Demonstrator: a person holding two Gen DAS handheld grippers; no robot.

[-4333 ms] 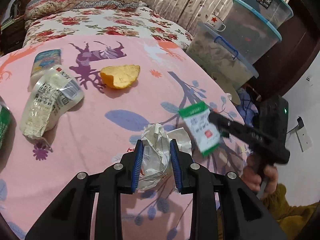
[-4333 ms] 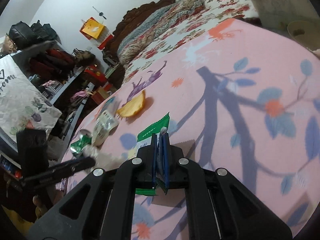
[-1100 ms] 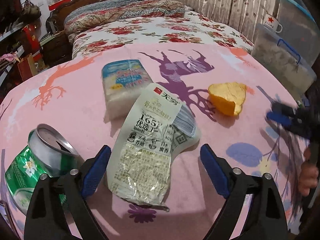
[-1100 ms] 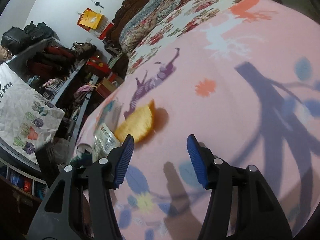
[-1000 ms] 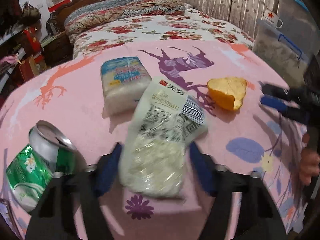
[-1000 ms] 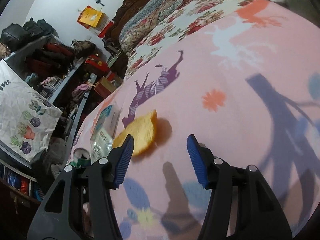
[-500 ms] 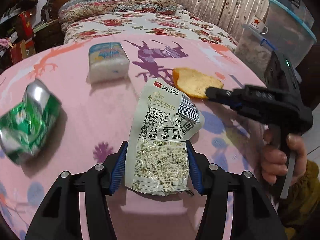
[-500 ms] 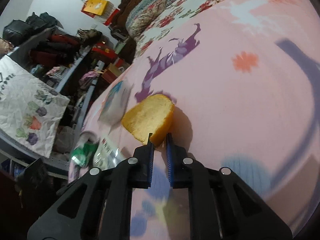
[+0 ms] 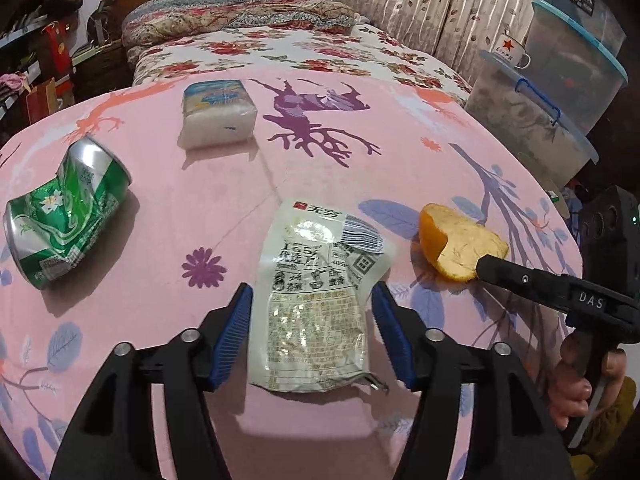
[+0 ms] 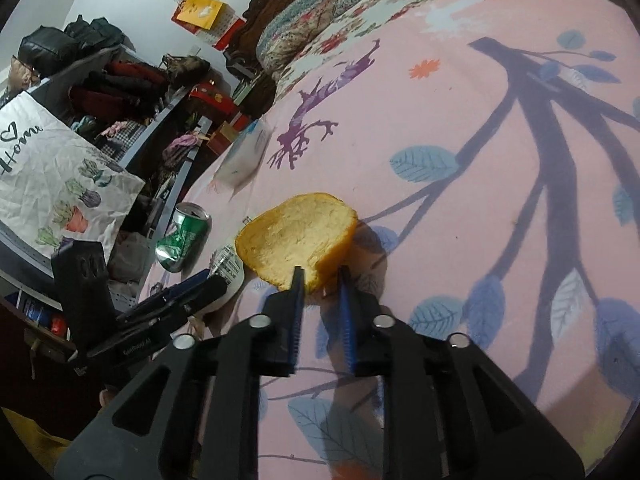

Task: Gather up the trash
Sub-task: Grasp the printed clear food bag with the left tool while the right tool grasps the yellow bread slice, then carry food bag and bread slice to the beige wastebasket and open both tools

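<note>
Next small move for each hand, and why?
Probably close both. The left tongs are opening, straddling the white wrapper without pressing it. The right tongs, also opening, have the orange peel edge between them, seemingly ungripped.

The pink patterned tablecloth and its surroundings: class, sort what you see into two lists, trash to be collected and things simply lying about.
Trash to collect:
- crumpled white plastic food wrapper
- curved orange peel
- crushed green drink can
- white and blue soft packet, probably

Lying about:
- clear plastic storage boxes with blue rims
- white enamel mug with a red star
- floral bedspread
</note>
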